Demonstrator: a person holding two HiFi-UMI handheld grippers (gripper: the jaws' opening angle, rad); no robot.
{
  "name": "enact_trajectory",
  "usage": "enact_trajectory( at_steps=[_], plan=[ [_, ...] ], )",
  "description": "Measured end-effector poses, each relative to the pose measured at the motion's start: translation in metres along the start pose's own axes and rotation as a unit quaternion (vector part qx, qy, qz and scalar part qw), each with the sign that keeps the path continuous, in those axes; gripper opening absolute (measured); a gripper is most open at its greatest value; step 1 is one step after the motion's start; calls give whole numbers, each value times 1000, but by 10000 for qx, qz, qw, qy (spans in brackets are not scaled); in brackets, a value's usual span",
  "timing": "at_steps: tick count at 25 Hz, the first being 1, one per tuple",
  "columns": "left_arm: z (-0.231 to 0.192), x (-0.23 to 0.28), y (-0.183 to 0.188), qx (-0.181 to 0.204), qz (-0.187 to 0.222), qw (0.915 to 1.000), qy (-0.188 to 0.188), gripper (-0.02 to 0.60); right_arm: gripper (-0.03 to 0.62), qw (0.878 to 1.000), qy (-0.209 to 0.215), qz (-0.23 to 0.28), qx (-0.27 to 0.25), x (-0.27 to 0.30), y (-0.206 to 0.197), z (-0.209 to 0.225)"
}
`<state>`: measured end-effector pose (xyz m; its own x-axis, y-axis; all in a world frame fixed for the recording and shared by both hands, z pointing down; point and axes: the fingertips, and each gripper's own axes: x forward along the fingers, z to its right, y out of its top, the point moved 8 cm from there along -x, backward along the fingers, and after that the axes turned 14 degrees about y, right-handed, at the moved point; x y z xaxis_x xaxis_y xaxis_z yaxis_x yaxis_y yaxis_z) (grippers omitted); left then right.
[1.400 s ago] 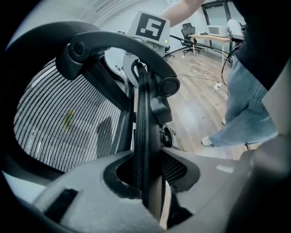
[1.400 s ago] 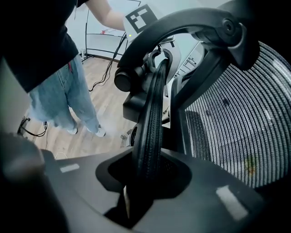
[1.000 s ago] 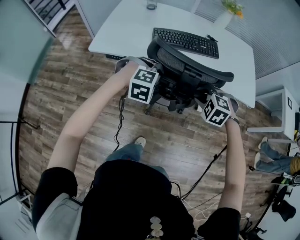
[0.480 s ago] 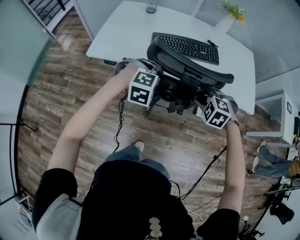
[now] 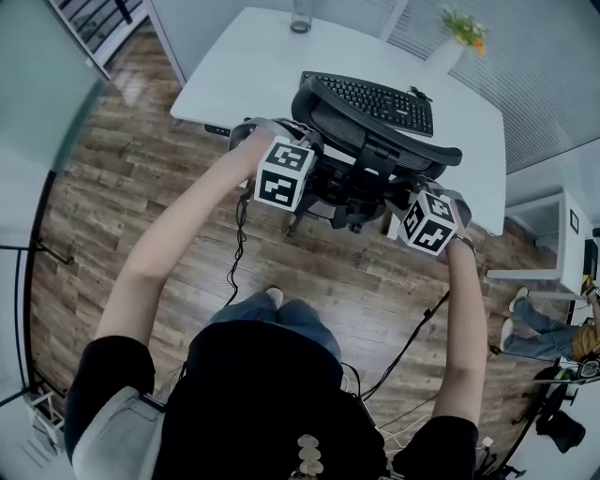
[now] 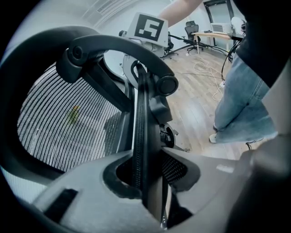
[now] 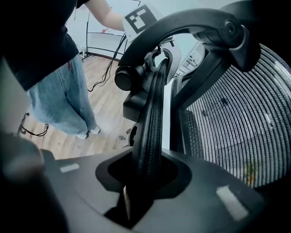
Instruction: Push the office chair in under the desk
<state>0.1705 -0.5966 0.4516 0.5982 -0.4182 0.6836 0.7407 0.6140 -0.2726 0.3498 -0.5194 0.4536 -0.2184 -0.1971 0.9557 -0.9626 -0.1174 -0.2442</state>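
A black mesh-back office chair [image 5: 375, 141] stands at the white desk [image 5: 234, 66], its backrest top over the desk's near edge. My left gripper [image 5: 302, 155] is shut on the left rim of the backrest [image 6: 138, 136]. My right gripper [image 5: 412, 195] is shut on the right rim [image 7: 152, 132]. In both gripper views the ribbed rim runs straight between the jaws, left gripper [image 6: 143, 182] and right gripper [image 7: 145, 182]. The chair's seat and base are mostly hidden beneath the backrest and my hands.
A black keyboard [image 5: 370, 98], a glass [image 5: 301, 17] and a small potted plant [image 5: 455, 28] are on the desk. Cables [image 5: 239, 244] trail over the wood floor. A white cabinet [image 5: 539, 234] stands to the right, with another person's legs [image 5: 530, 328] beyond it.
Both grippers and the chair have shifted a little forward toward the desk, the backrest reaching further over the desk edge. The person's foot has stepped forward.
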Motion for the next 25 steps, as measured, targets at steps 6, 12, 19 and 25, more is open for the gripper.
enact_trajectory(
  at_steps=[6,12,19,25],
  plan=[
    [-2,3,0,-96,-83,9999,-30,123,110,10000,23,-15,-42,1,-3,4],
    [1,5,1,-127,-121,9998,-97,123,112,10000,44,-13,-39,2,-4,1],
    [1,4,1,-114,-138,9998,69,132,118,9999,-47,-21,-104,1,-4,2],
    [3,-11,0,5,-132,9979,630,163,189,9994,-142,-156,-264,-2,-4,-9]
  ],
)
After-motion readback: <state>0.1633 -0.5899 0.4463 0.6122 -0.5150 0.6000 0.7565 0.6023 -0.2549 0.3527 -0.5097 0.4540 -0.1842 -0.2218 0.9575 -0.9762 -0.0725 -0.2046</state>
